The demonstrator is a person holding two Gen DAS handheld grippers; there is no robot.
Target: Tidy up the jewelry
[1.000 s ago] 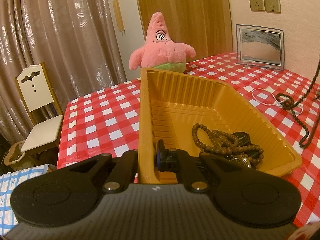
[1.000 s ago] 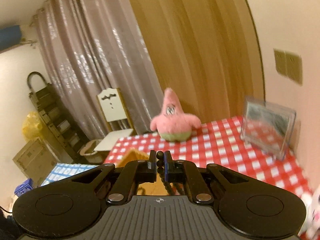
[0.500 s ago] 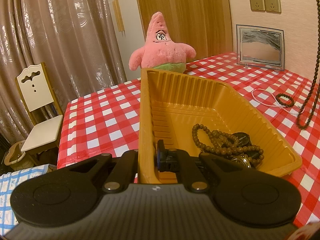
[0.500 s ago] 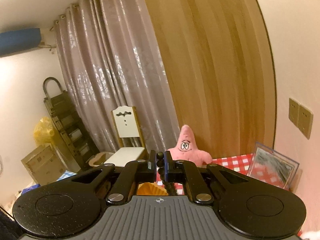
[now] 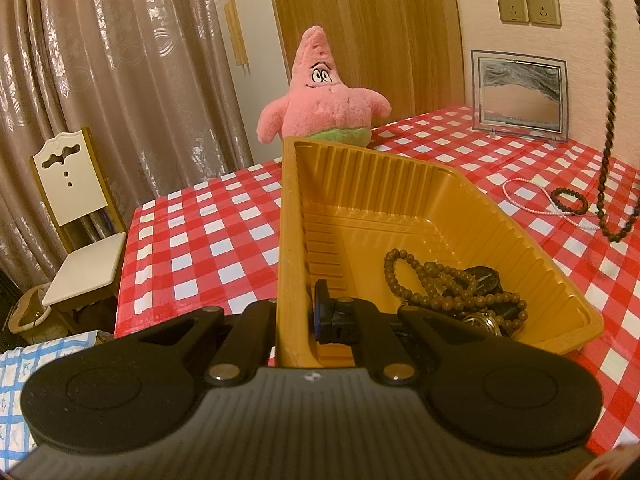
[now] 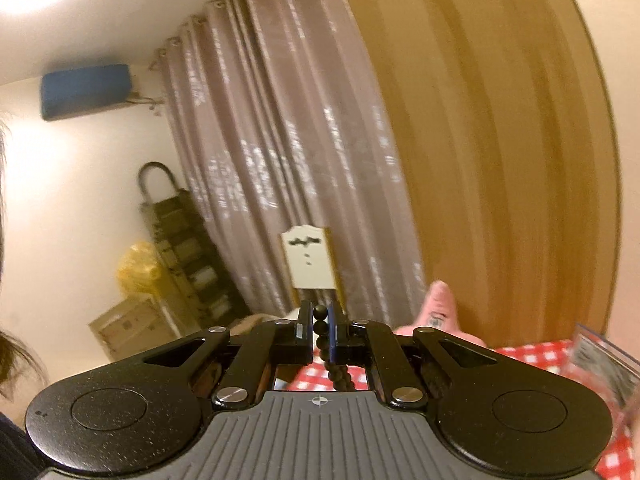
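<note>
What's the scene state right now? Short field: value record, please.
surface: table with red-and-white checked cloth
left gripper: shut on the near wall of the yellow tray
tray contents: brown bead string, dark watch, other pieces too tangled to tell
right gripper: raised, shut on a dark bead necklace
necklace: hangs down at the right edge of the left wrist view, clear of the cloth
left on the cloth: small dark bracelet, thin pale bead strand
background: pink star plush, sand picture frame
</note>
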